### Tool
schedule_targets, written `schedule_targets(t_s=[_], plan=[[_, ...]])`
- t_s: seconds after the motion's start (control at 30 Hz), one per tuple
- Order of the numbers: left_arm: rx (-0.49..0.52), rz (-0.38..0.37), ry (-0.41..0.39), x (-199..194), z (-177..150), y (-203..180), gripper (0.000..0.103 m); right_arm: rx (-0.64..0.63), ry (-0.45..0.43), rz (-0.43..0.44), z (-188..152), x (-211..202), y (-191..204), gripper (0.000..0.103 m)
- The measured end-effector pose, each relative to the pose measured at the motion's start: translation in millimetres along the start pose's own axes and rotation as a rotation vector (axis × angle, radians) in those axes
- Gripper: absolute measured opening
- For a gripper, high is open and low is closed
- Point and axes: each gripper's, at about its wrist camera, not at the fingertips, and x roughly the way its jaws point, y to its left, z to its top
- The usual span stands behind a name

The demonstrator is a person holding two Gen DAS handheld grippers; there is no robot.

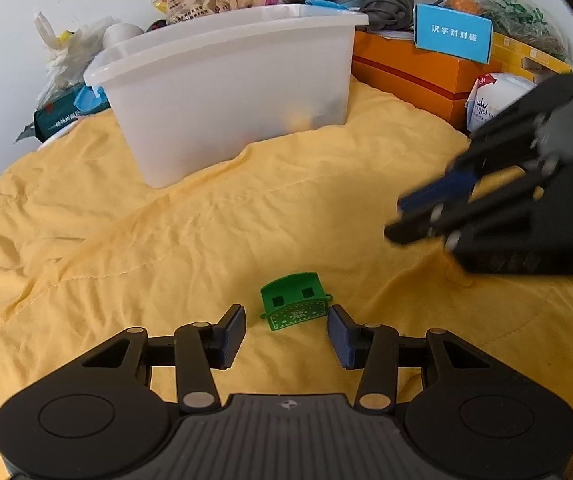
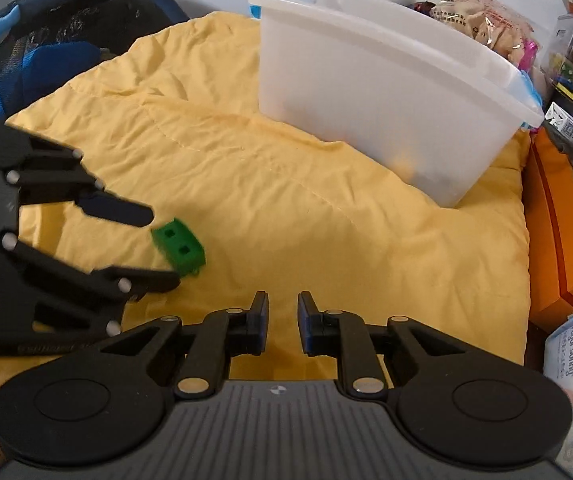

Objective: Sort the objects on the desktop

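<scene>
Fingers of the left gripper (image 1: 286, 334) stand apart around a small green toy train car (image 1: 295, 301), seemingly light, rigid plastic, best pinched across its flat sides.

The left gripper (image 1: 286, 334) stands open just short of a green toy (image 1: 294, 300) on the yellow cloth (image 1: 166, 240). The white bin (image 1: 226, 92) sits beyond; the right gripper (image 1: 398, 216) hangs blurred at right.

I see open rumpled yellow quilt (image 1: 206, 232) ahead of both tools, broken only by a small green plastic toy block (image 1: 294, 300). A translucent white plastic tub (image 1: 226, 92) blocks the far side, an orange cardboard box (image 1: 414, 68) walls the right.
</scene>
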Motion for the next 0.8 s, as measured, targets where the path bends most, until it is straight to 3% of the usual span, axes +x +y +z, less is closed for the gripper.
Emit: schedule_targets(t_s=[0.07, 0.13, 0.23, 0.4, 0.47, 0.67, 0.73, 0.8], plan=[[0.004, 0.008, -0.006, -2.3, -0.7, 0.6, 0.05, 0.042, -0.063, 0.01, -1.2, -16.7, -8.8, 0.03], [0.004, 0.005, -0.004, -2.3, -1.9, 2.0, 0.051, 0.061, -0.095, 0.065, -8.1, -33.1, -19.7, 0.028], [0.002, 0.001, 0.001, 0.2, -2.2, 3.6, 0.051, 0.061, -0.019, 0.074, -26.5, -40.4, -24.9, 0.029], [-0.042, -0.026, 0.027, 8.8, 1.6, 7.2, 0.051, 0.124, 0.011, 0.101, -43.6, -25.7, -24.8, 0.029], [-0.047, -0.03, 0.033, 11.0, 2.2, 7.3, 0.051, 0.125, 0.061, 0.087, -43.9, -13.9, -21.0, 0.02], [-0.084, -0.042, 0.034, 23.6, 8.6, 10.6, 0.053, 0.116, 0.041, 0.082, -45.4, -9.3, -18.8, 0.018], [-0.079, -0.069, 0.025, 24.5, 9.7, 10.5, 0.031, 0.119, 0.034, 0.08, -45.5, -9.3, -17.2, 0.018], [-0.065, -0.089, 0.022, 22.7, 10.2, 8.5, 0.024, 0.121, 0.033, 0.079, -46.3, -10.4, -16.7, 0.017]])
